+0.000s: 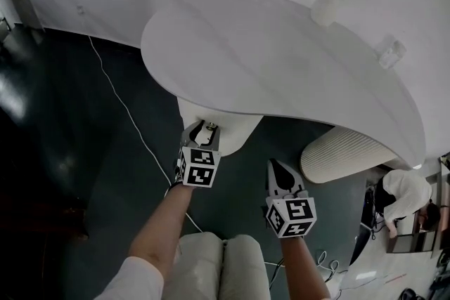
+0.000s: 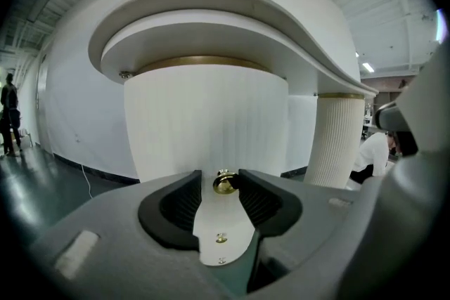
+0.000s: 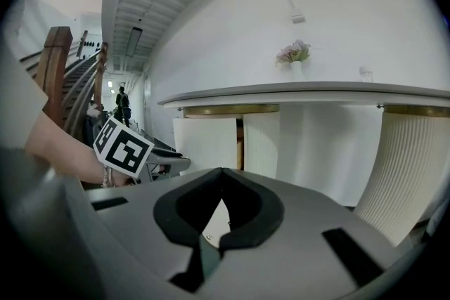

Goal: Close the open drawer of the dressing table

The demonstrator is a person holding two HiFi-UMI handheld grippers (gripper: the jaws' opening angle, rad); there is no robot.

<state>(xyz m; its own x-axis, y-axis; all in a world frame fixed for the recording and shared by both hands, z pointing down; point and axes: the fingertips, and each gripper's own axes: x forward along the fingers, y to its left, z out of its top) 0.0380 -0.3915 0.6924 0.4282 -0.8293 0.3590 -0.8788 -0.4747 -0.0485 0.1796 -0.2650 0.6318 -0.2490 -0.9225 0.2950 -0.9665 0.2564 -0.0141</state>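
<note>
Left gripper (image 2: 221, 176) fingers (image 2: 261, 201) flank drawer (image 2: 204, 123) knob (image 2: 224, 183); contact unclear.

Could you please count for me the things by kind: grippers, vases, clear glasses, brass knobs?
grippers: 2 (left gripper, right gripper)
vase: 1
clear glass: 1
brass knob: 1
total: 5
</note>
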